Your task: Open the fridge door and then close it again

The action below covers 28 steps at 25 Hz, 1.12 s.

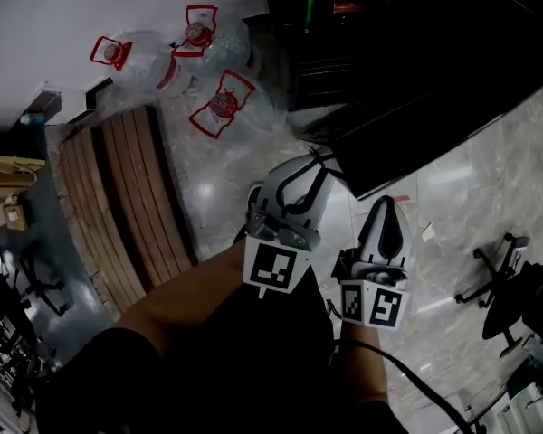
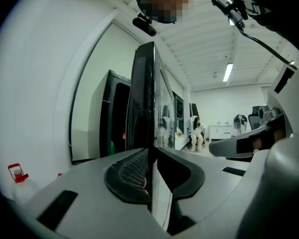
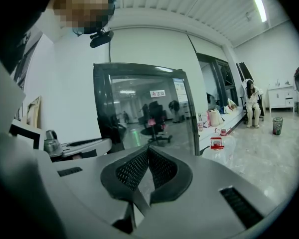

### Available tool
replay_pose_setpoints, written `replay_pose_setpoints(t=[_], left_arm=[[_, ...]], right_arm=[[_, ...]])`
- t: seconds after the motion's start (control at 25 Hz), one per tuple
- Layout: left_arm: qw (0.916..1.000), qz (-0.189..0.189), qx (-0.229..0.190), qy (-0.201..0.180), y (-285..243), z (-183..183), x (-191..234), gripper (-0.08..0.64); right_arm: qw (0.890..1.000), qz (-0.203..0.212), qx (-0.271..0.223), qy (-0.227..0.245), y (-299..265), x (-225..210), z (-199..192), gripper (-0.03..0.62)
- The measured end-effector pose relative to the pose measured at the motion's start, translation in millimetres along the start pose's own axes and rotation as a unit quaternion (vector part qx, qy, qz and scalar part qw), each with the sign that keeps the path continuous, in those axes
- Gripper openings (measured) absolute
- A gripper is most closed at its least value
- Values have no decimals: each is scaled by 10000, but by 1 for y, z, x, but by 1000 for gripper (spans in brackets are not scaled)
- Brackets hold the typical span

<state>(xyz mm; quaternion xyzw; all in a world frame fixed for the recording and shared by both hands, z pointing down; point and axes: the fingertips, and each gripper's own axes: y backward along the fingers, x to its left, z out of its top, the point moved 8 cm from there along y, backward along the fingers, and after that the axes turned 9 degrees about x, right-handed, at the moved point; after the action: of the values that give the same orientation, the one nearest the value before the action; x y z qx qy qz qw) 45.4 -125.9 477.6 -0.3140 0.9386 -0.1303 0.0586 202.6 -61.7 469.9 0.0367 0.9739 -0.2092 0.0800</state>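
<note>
Pale marble floor (image 1: 489, 183), white-walled room. The black fridge door (image 1: 434, 107) stands upright, swung open. The left hand-held gripper (image 2: 152, 156) sits slightly spread around the door's edge. The right hand-held gripper (image 3: 148, 151) is pressed together, empty.

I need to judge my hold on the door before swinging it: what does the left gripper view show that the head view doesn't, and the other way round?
Left gripper view only: the fridge door seen edge-on, its edge standing between the jaws of the left gripper, and a seated person far across the room.
Head view only: the wooden bench and all three water bottles with red handles, lying on the floor.
Both: the open fridge door, the left gripper at its edge, and at least one red-handled bottle.
</note>
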Motion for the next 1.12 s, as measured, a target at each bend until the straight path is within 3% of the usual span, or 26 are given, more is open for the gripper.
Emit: replay_pose_setpoints(t=[0.2,0.36,0.48,0.64,0.76,1.12], left_arm=[[9996,217,-82,-130,-25,4,53,66],[9991,340,72,248,-48,5,90,75],[9996,276,-5,62,-54,7,100,78],[9986,448,-29,290,-50,6,99,77],[9964,641,-79,547,-28,14,93,37],[9985,170,-48,525,95,98,60,6]], right_arm=[[9997,250,15,43,-27,15,10,15],[9994,349,24,84,-42,19,16,15],[9993,373,30,82,-47,20,16,15],[9992,388,-2,29,-46,22,18,15],[9988,475,-61,51,-33,32,31,15],[9915,1151,-465,398,41,102,103,15]])
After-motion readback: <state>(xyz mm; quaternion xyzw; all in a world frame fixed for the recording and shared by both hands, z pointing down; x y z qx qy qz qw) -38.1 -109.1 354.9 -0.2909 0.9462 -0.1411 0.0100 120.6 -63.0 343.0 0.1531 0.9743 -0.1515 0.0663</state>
